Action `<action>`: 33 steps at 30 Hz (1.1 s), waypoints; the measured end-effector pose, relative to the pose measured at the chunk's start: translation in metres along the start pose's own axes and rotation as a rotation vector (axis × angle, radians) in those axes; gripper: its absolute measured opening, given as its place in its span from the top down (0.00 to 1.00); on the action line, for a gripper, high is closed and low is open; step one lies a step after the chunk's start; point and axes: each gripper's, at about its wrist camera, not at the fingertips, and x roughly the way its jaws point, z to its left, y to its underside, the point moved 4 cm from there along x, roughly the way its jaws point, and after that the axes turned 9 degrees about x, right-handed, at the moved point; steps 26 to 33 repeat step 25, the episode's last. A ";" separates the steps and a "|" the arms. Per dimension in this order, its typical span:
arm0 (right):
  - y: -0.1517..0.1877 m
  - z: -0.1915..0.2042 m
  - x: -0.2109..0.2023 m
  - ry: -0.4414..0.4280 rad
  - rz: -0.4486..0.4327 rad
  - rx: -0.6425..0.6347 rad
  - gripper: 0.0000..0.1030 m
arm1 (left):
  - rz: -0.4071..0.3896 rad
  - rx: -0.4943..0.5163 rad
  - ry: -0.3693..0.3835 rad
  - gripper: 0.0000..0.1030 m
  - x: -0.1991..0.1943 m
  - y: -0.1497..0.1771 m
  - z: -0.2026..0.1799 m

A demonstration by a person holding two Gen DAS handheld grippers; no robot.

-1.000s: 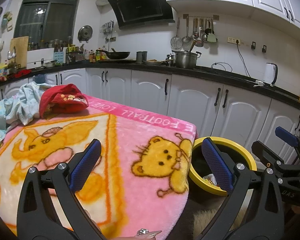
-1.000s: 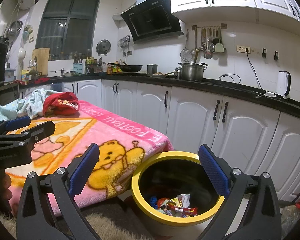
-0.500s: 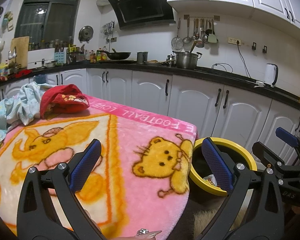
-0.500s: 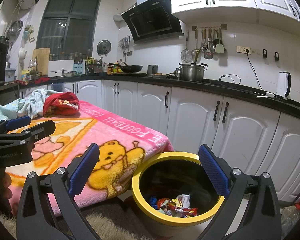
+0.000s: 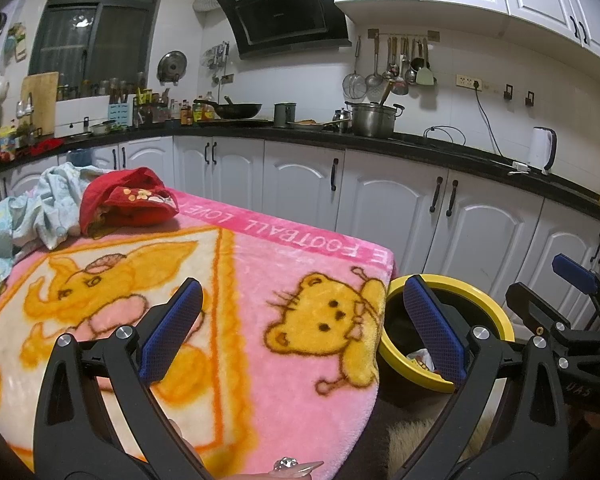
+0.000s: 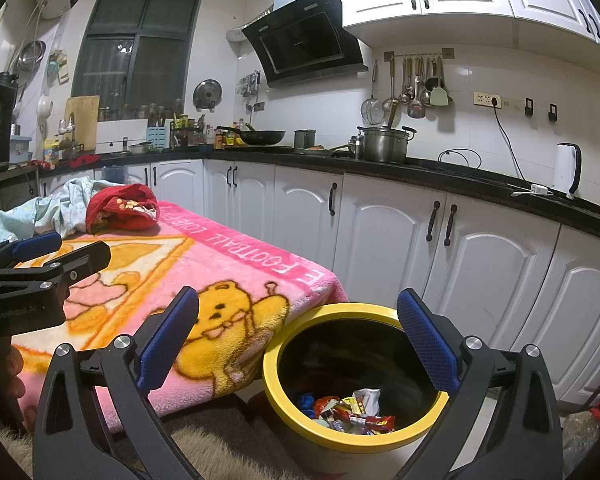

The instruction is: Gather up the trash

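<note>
Gaping jaws above yellow bin (image 6: 340,438)

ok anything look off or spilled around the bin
Nothing spilled: the wrappers lie inside the yellow bin, which stands upright beside the blanket. The only untidy spot is the crumpled clothes heaped at the blanket's far end.

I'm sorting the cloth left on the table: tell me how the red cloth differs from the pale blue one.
The red cloth is solid red with a small flower print; the pale blue cloth is light and faintly patterned. The red cloth is a compact bundle; the pale blue cloth sprawls wider, toward the table's left edge. The red one partly overlaps the pale blue one. Both lie crumpled on the pink blanket.
</note>
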 end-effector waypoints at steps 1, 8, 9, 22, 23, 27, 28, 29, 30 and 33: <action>0.000 0.000 0.000 0.000 0.001 0.000 0.06 | 0.000 -0.001 0.003 0.10 0.000 0.000 0.000; 0.000 0.000 0.000 0.000 0.002 0.000 0.06 | 0.011 -0.002 -0.009 0.10 0.000 0.001 0.003; 0.000 0.000 0.000 0.000 0.001 0.000 0.06 | 0.016 -0.002 -0.013 0.10 0.001 0.001 0.004; -0.030 0.072 0.044 -0.254 0.164 -0.090 0.06 | 0.180 -0.242 -0.217 0.10 -0.028 0.011 0.123; -0.033 0.102 0.054 -0.339 0.193 -0.121 0.06 | 0.197 -0.271 -0.307 0.10 -0.039 0.015 0.159; -0.029 0.160 0.069 -0.471 0.249 -0.190 0.06 | 0.247 -0.318 -0.484 0.10 -0.054 0.029 0.226; -0.029 0.160 0.069 -0.471 0.249 -0.190 0.06 | 0.247 -0.318 -0.484 0.10 -0.054 0.029 0.226; -0.029 0.160 0.069 -0.471 0.249 -0.190 0.06 | 0.247 -0.318 -0.484 0.10 -0.054 0.029 0.226; -0.029 0.160 0.069 -0.471 0.249 -0.190 0.06 | 0.247 -0.318 -0.484 0.10 -0.054 0.029 0.226; -0.029 0.160 0.069 -0.471 0.249 -0.190 0.06 | 0.247 -0.318 -0.484 0.10 -0.054 0.029 0.226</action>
